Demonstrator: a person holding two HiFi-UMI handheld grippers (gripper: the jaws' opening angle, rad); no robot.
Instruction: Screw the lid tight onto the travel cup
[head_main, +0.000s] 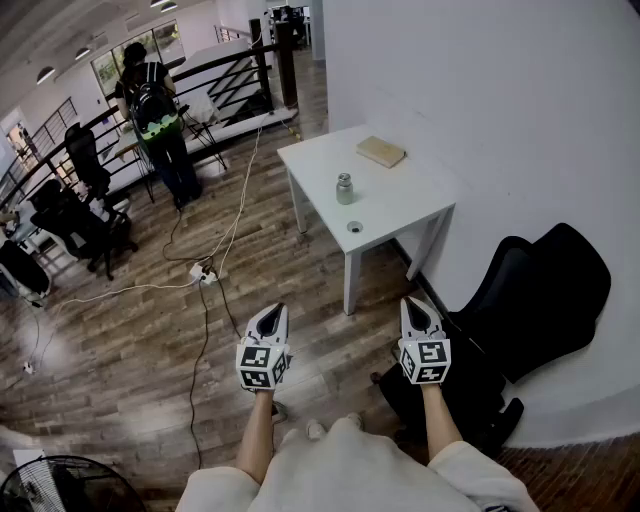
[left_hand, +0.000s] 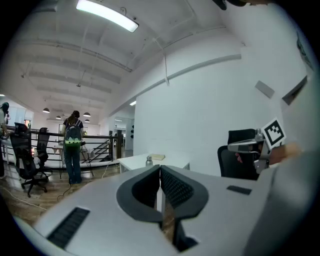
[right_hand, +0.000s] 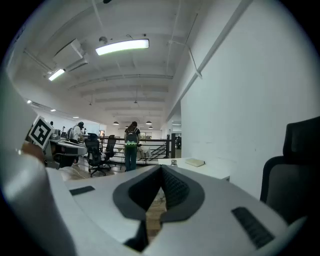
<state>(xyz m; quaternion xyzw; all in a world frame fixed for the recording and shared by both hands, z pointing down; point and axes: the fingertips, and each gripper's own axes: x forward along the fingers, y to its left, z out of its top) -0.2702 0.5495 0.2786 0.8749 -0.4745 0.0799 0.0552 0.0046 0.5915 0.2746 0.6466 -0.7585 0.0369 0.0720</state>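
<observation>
Both pairs of jaws are pressed together with nothing between them, the left gripper (head_main: 271, 320) and right gripper (head_main: 419, 314) held side by side over the wooden floor (head_main: 130, 350) (well short of the table). The travel cup (head_main: 345, 188) stands upright on the white table (head_main: 405, 205) at about twelve o'clock from the grippers. Its lid (head_main: 354, 227) lies apart at roughly five o'clock of the cup, and a tan book (head_main: 381, 151) lies at one o'clock.

The small round thing (head_main: 354, 227) at six o'clock from the travel cup (head_main: 345, 188) is too small to tell, perhaps its lid. At seven o'clock the head view's bottom edge cuts off a fan (head_main: 60, 485).
</observation>
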